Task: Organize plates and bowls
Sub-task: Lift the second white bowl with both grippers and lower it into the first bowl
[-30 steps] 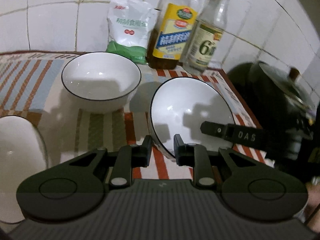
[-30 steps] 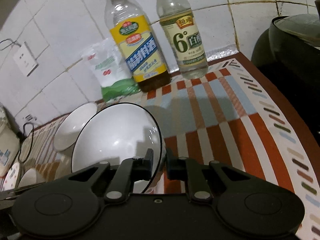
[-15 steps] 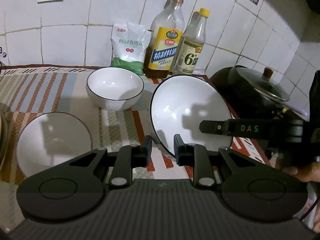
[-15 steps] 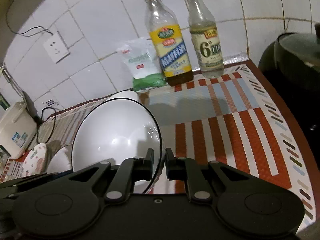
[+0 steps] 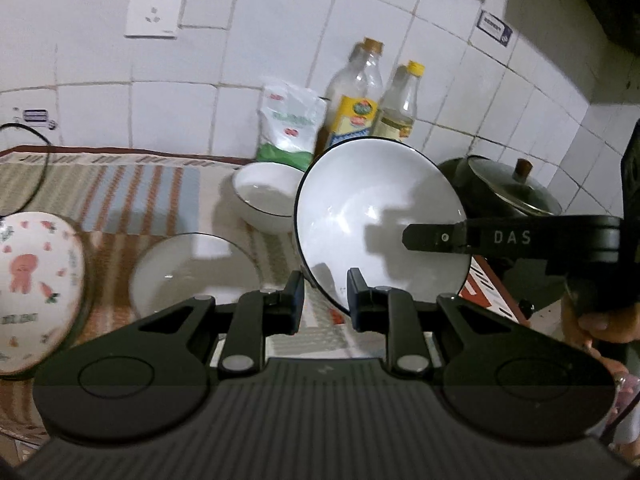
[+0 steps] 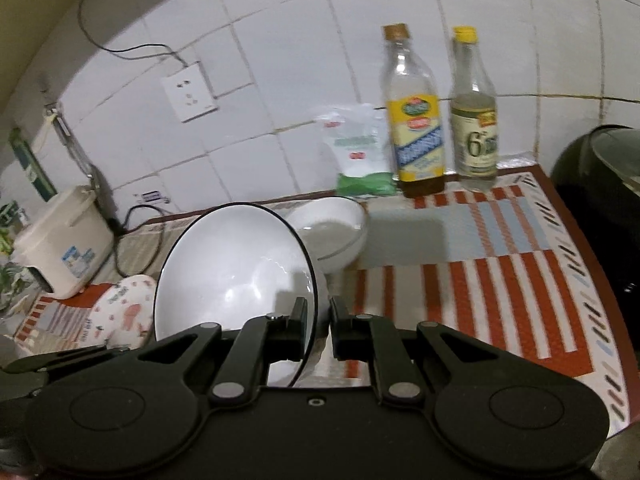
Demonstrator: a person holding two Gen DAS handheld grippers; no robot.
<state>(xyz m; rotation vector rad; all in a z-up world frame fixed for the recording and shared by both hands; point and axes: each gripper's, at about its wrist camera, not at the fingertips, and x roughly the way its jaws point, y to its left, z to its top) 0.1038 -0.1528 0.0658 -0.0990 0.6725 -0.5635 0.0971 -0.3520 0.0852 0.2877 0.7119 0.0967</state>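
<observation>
Above the striped mat (image 6: 500, 248): large white bowl (image 5: 380, 224) held tilted on edge.
The right gripper (image 6: 319, 334) is clamped on the bowl's rim; the left gripper (image 5: 323, 302) stands nearly closed at the opposite rim, apparently gripping it, though contact is unclear. Smaller bowl (image 5: 268, 196) rests on the mat behind; another bowl (image 5: 192, 268) and patterned plate (image 5: 36, 288) lie left.
</observation>
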